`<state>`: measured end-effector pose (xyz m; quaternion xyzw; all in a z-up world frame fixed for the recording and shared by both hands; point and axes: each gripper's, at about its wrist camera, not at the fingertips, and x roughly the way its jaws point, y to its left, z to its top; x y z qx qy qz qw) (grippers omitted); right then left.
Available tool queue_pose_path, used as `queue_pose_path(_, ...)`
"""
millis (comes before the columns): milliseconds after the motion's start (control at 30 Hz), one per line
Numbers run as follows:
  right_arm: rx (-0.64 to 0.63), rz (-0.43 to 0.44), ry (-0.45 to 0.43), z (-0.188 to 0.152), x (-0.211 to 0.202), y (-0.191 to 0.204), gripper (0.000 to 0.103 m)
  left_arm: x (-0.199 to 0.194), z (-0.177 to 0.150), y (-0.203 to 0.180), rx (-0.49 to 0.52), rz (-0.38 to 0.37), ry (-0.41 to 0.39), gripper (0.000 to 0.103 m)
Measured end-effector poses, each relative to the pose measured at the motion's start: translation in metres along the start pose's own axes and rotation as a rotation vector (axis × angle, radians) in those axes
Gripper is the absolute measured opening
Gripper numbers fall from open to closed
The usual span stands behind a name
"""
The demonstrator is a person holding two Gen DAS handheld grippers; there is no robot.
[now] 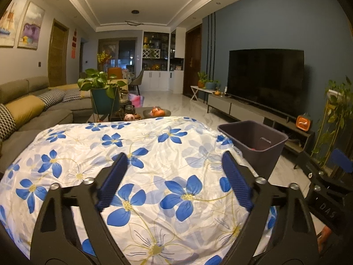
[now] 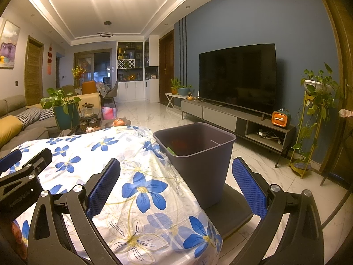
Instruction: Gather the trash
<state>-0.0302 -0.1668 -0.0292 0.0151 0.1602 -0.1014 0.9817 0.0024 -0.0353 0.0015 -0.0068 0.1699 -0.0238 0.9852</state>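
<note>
A dark grey trash bin (image 2: 198,161) stands on a dark mat right of the table; red and green scraps lie inside it. It also shows in the left wrist view (image 1: 253,145). The table wears a white cloth with blue flowers (image 1: 154,165), also seen in the right wrist view (image 2: 123,176); I see no loose trash on it. My left gripper (image 1: 174,161) is open and empty above the cloth. My right gripper (image 2: 176,170) is open and empty over the table's right edge, just before the bin. Each gripper shows at the other view's edge.
A grey sofa (image 1: 26,110) runs along the left. A potted plant (image 1: 103,92) and a low table with small items stand beyond the cloth. A TV (image 2: 238,77) on a long cabinet lines the right wall, with a plant stand (image 2: 308,121) nearby. Marble floor lies between.
</note>
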Motion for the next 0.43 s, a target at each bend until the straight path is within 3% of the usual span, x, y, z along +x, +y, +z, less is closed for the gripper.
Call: queue_pose_path(433, 0.002, 0.002, -0.001, -0.0004, -0.0001, -0.0007, 0.097, 0.0029, -0.0045, -0.0013, -0.027, 0.008, 0.009, 0.09)
